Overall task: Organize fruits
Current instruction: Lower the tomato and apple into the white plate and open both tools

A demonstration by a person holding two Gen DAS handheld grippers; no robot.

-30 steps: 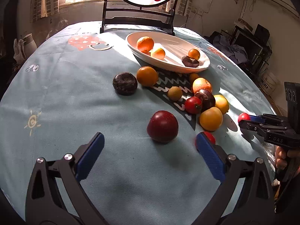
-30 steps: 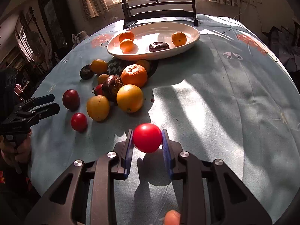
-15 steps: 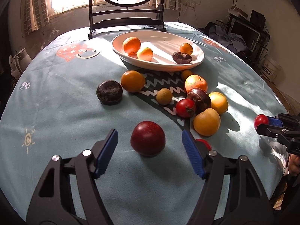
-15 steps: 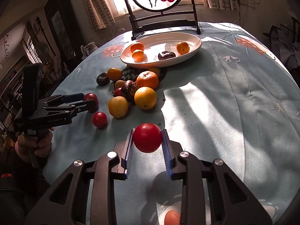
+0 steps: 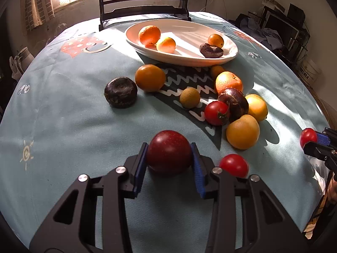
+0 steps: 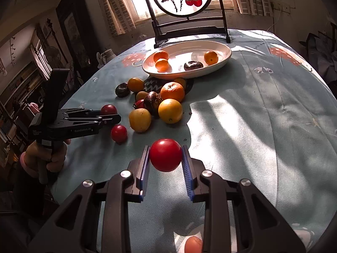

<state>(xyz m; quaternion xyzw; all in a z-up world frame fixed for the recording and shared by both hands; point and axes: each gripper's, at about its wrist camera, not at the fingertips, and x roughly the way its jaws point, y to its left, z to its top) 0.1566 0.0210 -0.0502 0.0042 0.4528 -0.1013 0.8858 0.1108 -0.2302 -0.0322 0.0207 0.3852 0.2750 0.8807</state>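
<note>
My left gripper (image 5: pixel 169 158) is shut on a dark red apple (image 5: pixel 169 151) that rests on the tablecloth; it also shows in the right wrist view (image 6: pixel 108 110). My right gripper (image 6: pixel 165 158) is shut on a red tomato (image 6: pixel 165 155) and holds it above the cloth; it shows at the right edge of the left wrist view (image 5: pixel 308 136). A white oval plate (image 5: pixel 189 60) at the back holds several oranges and a dark fruit (image 5: pixel 211 50). Loose oranges, a tomato (image 5: pixel 217 112) and dark fruits lie in front of it.
A small red tomato (image 5: pixel 233 165) lies just right of my left gripper. A dark round fruit (image 5: pixel 120 95) sits apart to the left. A dark wooden stand (image 6: pixel 190 29) with a round painted panel stands behind the plate. The table edge curves close on the right.
My left gripper moved forward around the dark red apple and shut on it. My right gripper rose a little, still holding the tomato.
</note>
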